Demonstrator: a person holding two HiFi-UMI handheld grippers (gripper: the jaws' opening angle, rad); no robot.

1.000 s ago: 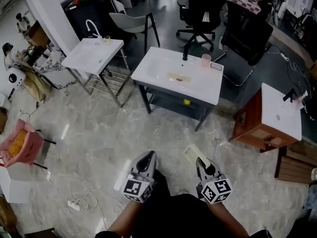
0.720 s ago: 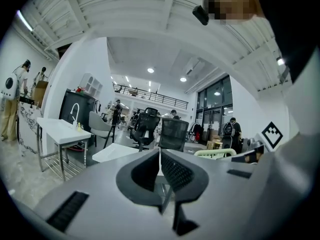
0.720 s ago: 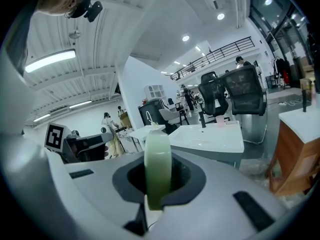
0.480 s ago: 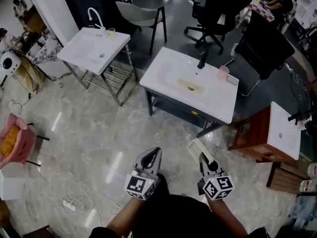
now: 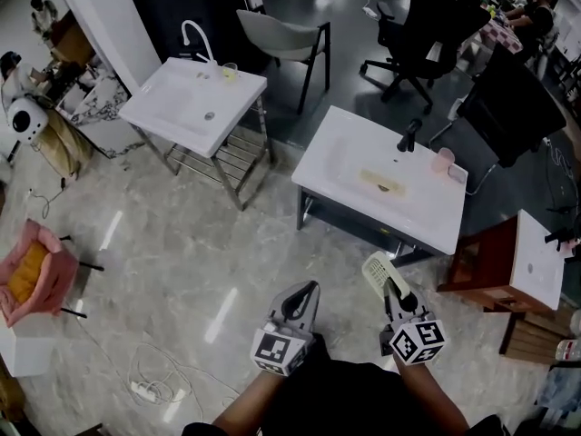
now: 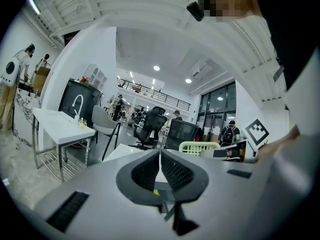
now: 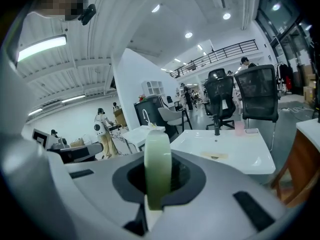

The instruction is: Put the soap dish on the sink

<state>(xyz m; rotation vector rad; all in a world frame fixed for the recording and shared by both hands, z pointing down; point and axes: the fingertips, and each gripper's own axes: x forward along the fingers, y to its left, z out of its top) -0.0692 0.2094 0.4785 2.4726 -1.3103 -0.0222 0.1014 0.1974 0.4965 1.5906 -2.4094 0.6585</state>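
Observation:
My right gripper [image 5: 394, 291] is shut on a pale green slatted soap dish [image 5: 376, 270], which sticks out forward past the fingertips. In the right gripper view the dish [image 7: 157, 156] stands edge-on between the jaws. Ahead of it is a white sink [image 5: 343, 160] on a dark frame, with a black faucet [image 5: 408, 135] and a pink cup [image 5: 443, 160] at its back; the same sink [image 7: 242, 151] shows in the right gripper view. My left gripper [image 5: 306, 298] is beside the right one, shut with nothing in it; its tips [image 6: 160, 153] meet. Both grippers are over the floor, short of the sink.
A second white sink [image 5: 182, 107] on a metal stand is at the left, with a grey chair [image 5: 286, 34] behind it. Black office chairs [image 5: 436, 16] stand beyond the sink. A brown cabinet with a white top [image 5: 536, 262] is at the right. A cable lies on the floor [image 5: 145, 371].
Both grippers have travelled forward over the marble floor with the soap dish still gripped. The sink now sits nearer and further right in the head view.

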